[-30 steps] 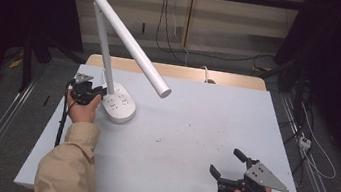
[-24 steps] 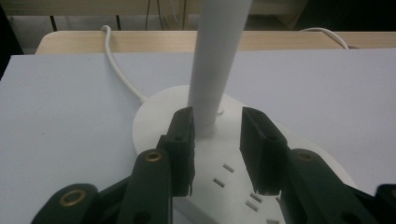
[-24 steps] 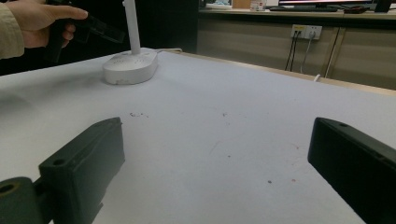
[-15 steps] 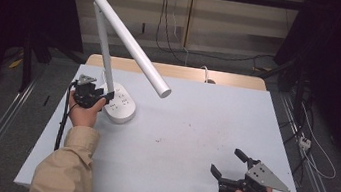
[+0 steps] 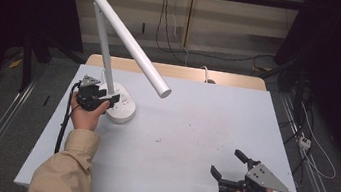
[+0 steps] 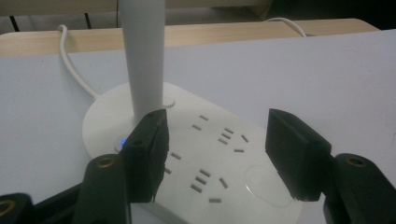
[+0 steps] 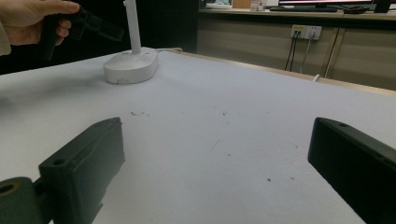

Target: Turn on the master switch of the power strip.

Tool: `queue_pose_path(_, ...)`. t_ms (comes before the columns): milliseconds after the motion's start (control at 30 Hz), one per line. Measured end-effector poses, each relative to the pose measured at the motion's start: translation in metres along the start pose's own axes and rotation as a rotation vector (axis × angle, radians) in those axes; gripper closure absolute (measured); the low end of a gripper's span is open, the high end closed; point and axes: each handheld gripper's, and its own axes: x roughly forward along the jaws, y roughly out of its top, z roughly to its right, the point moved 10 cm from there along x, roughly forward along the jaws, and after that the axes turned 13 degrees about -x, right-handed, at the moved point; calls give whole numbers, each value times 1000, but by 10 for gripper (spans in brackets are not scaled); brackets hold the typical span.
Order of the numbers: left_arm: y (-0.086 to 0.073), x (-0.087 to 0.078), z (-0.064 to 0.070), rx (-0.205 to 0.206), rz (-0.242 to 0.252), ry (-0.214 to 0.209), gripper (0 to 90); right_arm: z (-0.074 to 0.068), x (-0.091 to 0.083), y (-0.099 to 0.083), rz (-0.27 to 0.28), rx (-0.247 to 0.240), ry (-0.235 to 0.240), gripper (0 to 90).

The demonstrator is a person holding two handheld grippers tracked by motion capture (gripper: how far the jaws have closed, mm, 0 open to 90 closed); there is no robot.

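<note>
Desk lamp (image 5: 124, 54), white, stands at the left rear of the desk (image 5: 192, 144), its oval base (image 5: 120, 105) doubling as a power strip w/ socket slots on top. Lamp head slants down toward desk centre from the upright stem.

Left gripper (image 5: 107, 100) hangs over the base's near edge, jaws apart, grasping nothing. Vs. a second ago it has crept a little further in over the base; lamp itself hasn't budged. Read: approach is closing on the base's controls or the stem foot, contact not yet made.

Left gripper view gives the detail the high view can't: stem (image 6: 142, 56) rising just behind one jaw, a small blue light (image 6: 123, 141) glowing on the base beside that jaw, a round touch pad (image 6: 266, 184) moulded into the base in front of the other jaw, and the lamp's white cord (image 6: 74, 70) trailing off toward the wooden strip at the desk's back. Jaws straddle the socket slots, above the surface; touching or not, can't tell.

Right gripper (image 5: 231, 169) idles at the near right of the desk, well apart from the lamp, jaws wide, empty. Right gripper view looks across bare, lightly speckled desk to the base (image 7: 130, 65) and the person's left hand (image 7: 35, 18) above it.

High view alone shows the full lamp arm and both sleeves.
</note>
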Motion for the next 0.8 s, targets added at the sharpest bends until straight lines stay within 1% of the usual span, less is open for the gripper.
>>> queue_pose_path(67, -1, -2, 4, 8, -7, -15, 373, 0, 0, 0, 0, 0, 0, 32)
queue_pose_path(133, 0, -3, 7, 5, 0, -26, 362, 0, 0, 0, 0, 0, 0, 32)
queue_pose_path(167, -1, -4, 8, 12, -3, -28, 357, 0, -1, 0, -1, -2, -1, 32)
queue_pose_path(300, -2, -6, 13, 14, -10, -41, 326, -1, 0, 0, 1, -2, 3, 32)
queue_pose_path(333, -2, -6, 14, 4, 1, -48, 313, -1, 0, 0, 1, -2, 4, 32)
queue_pose_path(367, -2, -7, 15, 0, 1, -59, 312, -1, 0, 0, 1, -2, 4, 33)
queue_pose_path(400, -3, -8, 15, -5, 1, -58, 309, -1, 0, 0, 1, -2, 5, 34)
queue_pose_path(467, -6, -9, 14, -2, -4, -57, 291, -2, 0, 0, -3, -2, 6, 35)
queue_pose_path(533, -8, -10, 14, -11, 2, -60, 283, -2, 0, 0, -4, -1, 8, 35)
queue_pose_path(633, -11, -13, 14, 4, -3, -59, 271, -2, 1, 0, -2, -1, 9, 35)
queue_pose_path(700, -11, -16, 16, -5, 4, -71, 263, -3, 1, 0, -2, -2, 13, 35)
queue_pose_path(800, -12, -18, 16, 2, 0, -71, 246, -4, 2, 0, -3, -5, 14, 35)
